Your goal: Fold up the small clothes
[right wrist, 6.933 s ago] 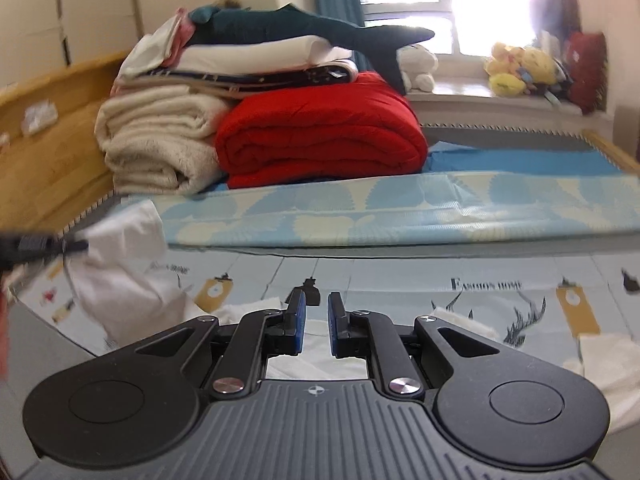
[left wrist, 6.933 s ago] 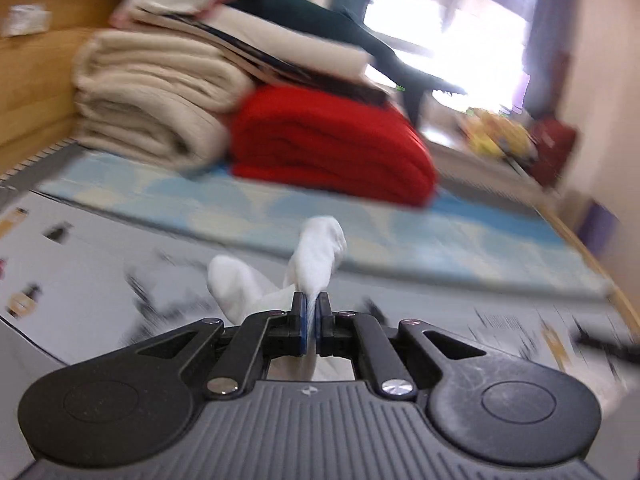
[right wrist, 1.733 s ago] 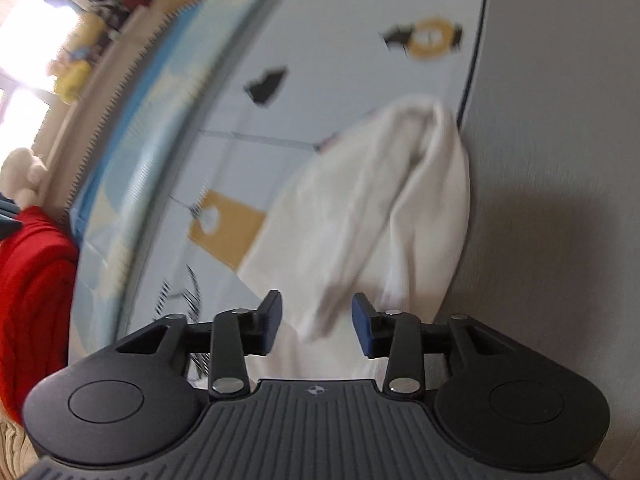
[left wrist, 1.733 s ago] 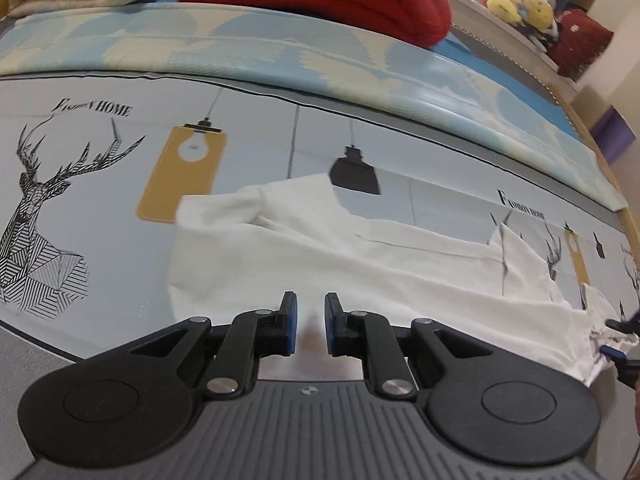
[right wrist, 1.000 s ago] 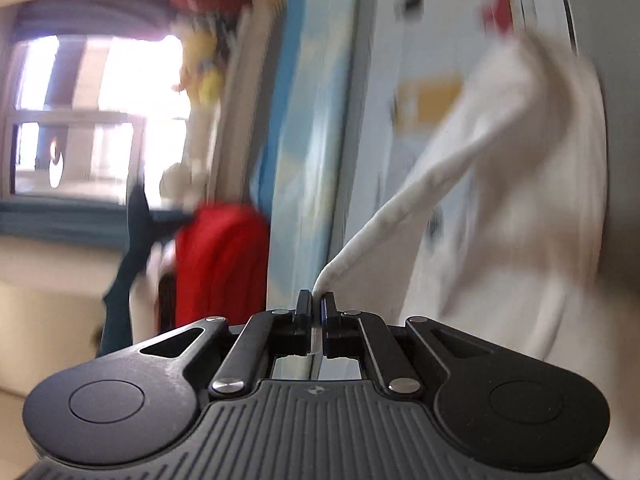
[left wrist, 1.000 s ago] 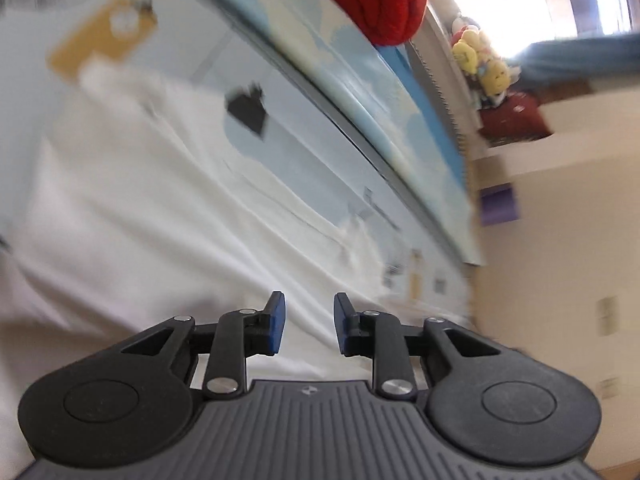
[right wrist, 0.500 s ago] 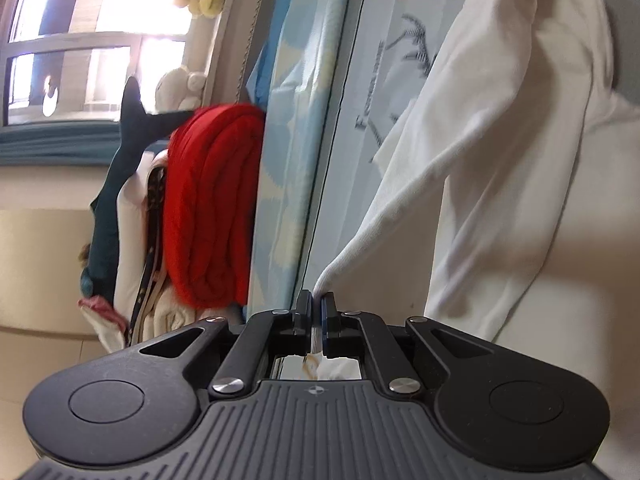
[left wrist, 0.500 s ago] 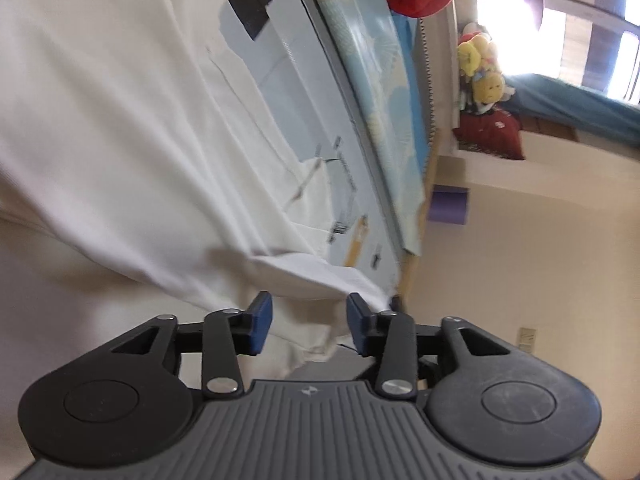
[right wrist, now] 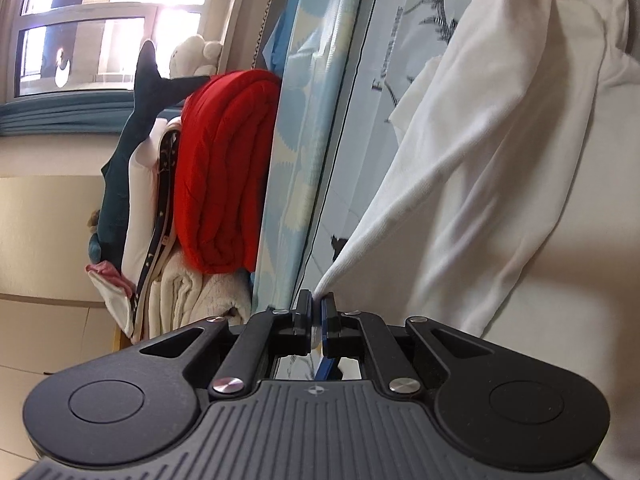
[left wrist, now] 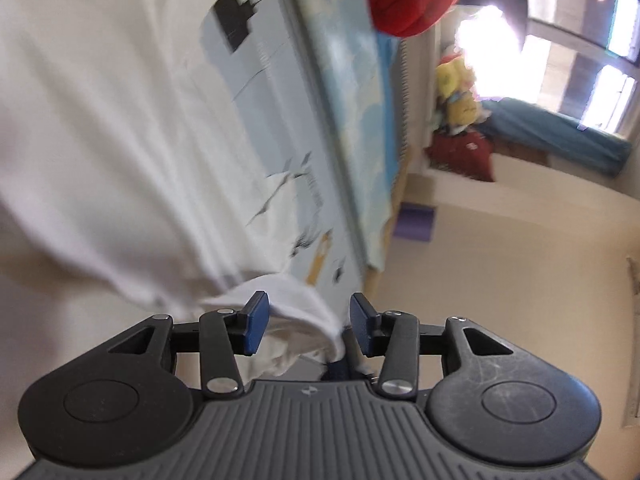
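Already the right claw [right wrist: 316, 312] is clamped on a corner of the white shirt [right wrist: 500, 152], which stretches away ahead of it over the bed [right wrist: 360, 128]. The left claw [left wrist: 306, 322] stands apart, a bunched hem between its pads but unpinched. If it shuts askew it may catch only a loose fold, and the hem would slip out, leaving the fold crooked.

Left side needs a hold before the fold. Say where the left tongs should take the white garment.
Take the bunched corner of the white garment lying between the open left tongs. Come straight in along the fingers: that corner sticks up as a thin fold. The right tongs already pinch another edge.
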Available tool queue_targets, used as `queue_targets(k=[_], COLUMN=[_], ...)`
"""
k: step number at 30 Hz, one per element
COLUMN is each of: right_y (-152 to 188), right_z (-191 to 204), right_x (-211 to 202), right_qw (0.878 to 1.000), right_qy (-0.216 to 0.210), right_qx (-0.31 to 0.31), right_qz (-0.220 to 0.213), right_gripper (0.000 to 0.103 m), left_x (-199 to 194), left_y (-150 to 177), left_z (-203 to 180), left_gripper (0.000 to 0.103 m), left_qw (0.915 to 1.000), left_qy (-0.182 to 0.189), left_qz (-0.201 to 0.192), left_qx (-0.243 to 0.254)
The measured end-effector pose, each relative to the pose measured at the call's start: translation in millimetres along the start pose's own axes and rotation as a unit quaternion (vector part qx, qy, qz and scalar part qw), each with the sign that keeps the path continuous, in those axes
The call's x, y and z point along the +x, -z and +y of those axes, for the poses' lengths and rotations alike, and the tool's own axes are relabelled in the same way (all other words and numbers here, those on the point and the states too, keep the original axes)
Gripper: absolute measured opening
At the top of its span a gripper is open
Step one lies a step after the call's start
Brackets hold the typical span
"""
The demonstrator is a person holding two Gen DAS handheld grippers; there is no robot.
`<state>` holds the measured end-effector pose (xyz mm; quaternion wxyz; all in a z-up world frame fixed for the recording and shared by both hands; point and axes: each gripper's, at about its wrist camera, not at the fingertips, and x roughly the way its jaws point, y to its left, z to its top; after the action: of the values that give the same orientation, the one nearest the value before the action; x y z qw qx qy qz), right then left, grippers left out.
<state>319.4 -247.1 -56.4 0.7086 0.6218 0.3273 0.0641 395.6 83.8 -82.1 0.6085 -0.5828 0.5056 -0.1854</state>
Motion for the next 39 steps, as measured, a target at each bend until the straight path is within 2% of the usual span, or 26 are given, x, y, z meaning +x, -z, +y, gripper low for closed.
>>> queue_targets(k=[3, 7, 10, 14, 19, 22, 24, 25, 26, 28, 30, 32, 34, 36, 37, 38, 39], right_y=[0, -3, -6, -7, 0, 5, 8, 9, 10, 11, 12, 10, 7, 3, 0, -2, -5], right_z=[1, 0, 1, 4, 3, 2, 1, 1, 2, 3, 4, 5, 4, 4, 3, 0, -3], right_x=[-1, -4, -5, -4, -1, 3, 7, 9, 11, 13, 13, 9, 3, -6, -13, -18, -23], right_qw=[1.000, 1.000, 1.000, 1.000, 1.000, 1.000, 0.999, 0.998, 0.998, 0.996, 0.995, 0.994, 0.992, 0.989, 0.986, 0.983, 0.980], right_qy=[0.000, 0.006, 0.005, 0.001, 0.005, 0.006, 0.007, 0.012, 0.017, 0.033, 0.056, 0.080, 0.101, 0.131, 0.151, 0.167, 0.182], right_qx=[-0.006, -0.010, -0.010, -0.011, -0.010, -0.013, -0.015, -0.019, -0.022, -0.028, -0.037, -0.045, -0.053, -0.068, -0.073, -0.074, -0.070], right_qz=[-0.002, -0.012, -0.021, -0.024, -0.001, 0.026, 0.047, 0.056, 0.064, 0.076, 0.073, 0.061, 0.046, 0.015, -0.007, -0.025, -0.043], right_gripper=[0.004, 0.004, 0.004, 0.004, 0.004, 0.004, 0.004, 0.004, 0.004, 0.005, 0.008, 0.008, 0.010, 0.016, 0.023, 0.028, 0.028], left_x=[3, -4, 0, 11, 8, 5, 2, -1, -4, -12, -24, -42, -63, -77, -80, -82, -84], left_y=[0, -2, 1, 6, 4, 0, -1, -1, -2, -1, -1, -3, -6, -12, -16, -21, -26], left_z=[4, -3, -7, -2, 3, 0, -3, -6, -10, -24, -38, -52, -62, -66, -63, -57, -49], left_gripper=[0.049, 0.049, 0.049, 0.049, 0.049, 0.048, 0.037, 0.017, 0.004, 0.004, 0.004, 0.004, 0.004, 0.004, 0.004, 0.004, 0.004], left_qw=[0.9999, 0.9998, 0.9994, 0.9989, 0.9993, 0.9998, 0.9996, 0.9985, 0.9966, 0.9860, 0.9727, 0.9554, 0.9322, 0.9037, 0.8928, 0.8893, 0.8925], left_qy=[-0.007, 0.018, 0.026, 0.025, 0.035, 0.018, -0.007, -0.028, -0.047, -0.097, -0.128, -0.157, -0.199, -0.265, -0.298, -0.321, -0.332], left_qz=[0.001, -0.006, 0.014, 0.037, 0.012, -0.003, -0.021, -0.034, -0.043, -0.078, -0.110, -0.155, -0.203, -0.237, -0.243, -0.239, -0.231], left_qx=[-0.011, -0.001, 0.016, 0.011, 0.001, 0.007, 0.018, 0.032, 0.052, 0.111, 0.159, 0.197, 0.224, 0.239, 0.235, 0.221, 0.200])
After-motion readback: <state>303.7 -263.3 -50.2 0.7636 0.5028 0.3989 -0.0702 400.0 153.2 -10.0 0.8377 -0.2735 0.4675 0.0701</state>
